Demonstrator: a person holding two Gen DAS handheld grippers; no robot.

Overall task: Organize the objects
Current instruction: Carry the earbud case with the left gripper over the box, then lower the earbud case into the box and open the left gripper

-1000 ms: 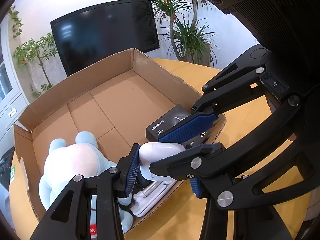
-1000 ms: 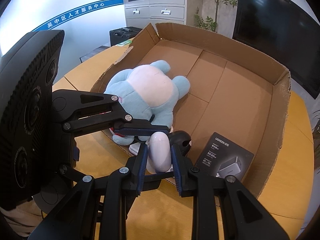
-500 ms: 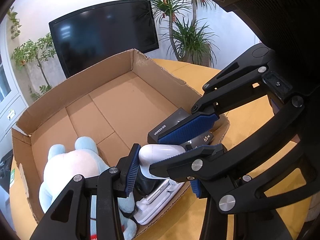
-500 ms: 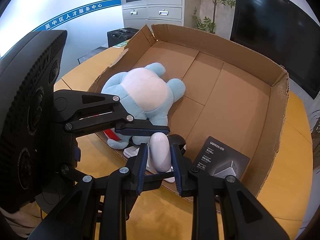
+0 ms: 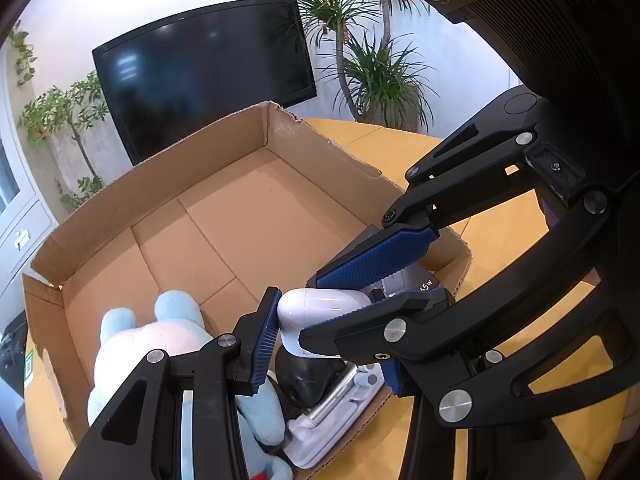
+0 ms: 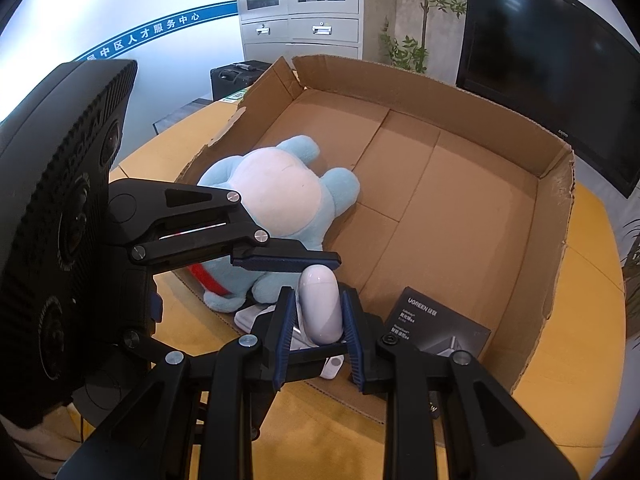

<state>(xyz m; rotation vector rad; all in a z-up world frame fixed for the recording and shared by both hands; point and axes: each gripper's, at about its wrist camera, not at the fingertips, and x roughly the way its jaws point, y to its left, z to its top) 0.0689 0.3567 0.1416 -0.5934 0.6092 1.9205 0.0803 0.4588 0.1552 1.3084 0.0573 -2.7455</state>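
We note both tongs meeting on one white oval device at the near edge of the cardboard box. The right tongs pinch it from either side, blue pads flat against its shell. The left tongs also close on it: one pad touches its rounded end, and the other finger lies along its top. The device has a black lower part and sits over a white tray-like piece on the box floor. A light-blue plush toy lies just beside it inside the box. A dark UGREEN carton lies in the near corner. The box stands on the yellow bench.
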